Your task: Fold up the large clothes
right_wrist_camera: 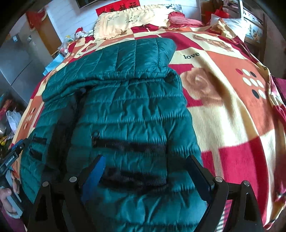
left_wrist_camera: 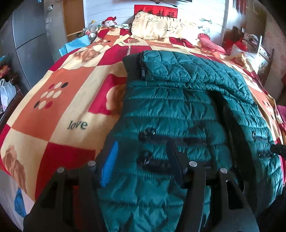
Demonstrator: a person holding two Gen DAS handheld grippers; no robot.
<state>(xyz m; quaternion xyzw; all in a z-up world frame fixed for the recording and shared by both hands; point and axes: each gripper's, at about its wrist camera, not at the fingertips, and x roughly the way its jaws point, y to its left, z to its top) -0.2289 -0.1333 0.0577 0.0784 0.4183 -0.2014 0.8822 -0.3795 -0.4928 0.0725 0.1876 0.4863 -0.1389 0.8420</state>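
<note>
Right wrist, jacket [right_wrist_camera: 125,110] beneath right tool [right_wrist_camera: 144,171]

- A bed blanket [left_wrist_camera: 75,92] of red, orange and cream squares, printed with "love", fills the middle of both views.
- A cream frilled pillow [left_wrist_camera: 157,26] lies at the top centre.
- A red cushion [left_wrist_camera: 211,42] sits just right of it.
- A grey cabinet [left_wrist_camera: 30,35] stands at upper left.
- A white plastic bag [left_wrist_camera: 6,92] hangs at the left edge.
- A red banner [left_wrist_camera: 155,9] is on the far wall.
</note>
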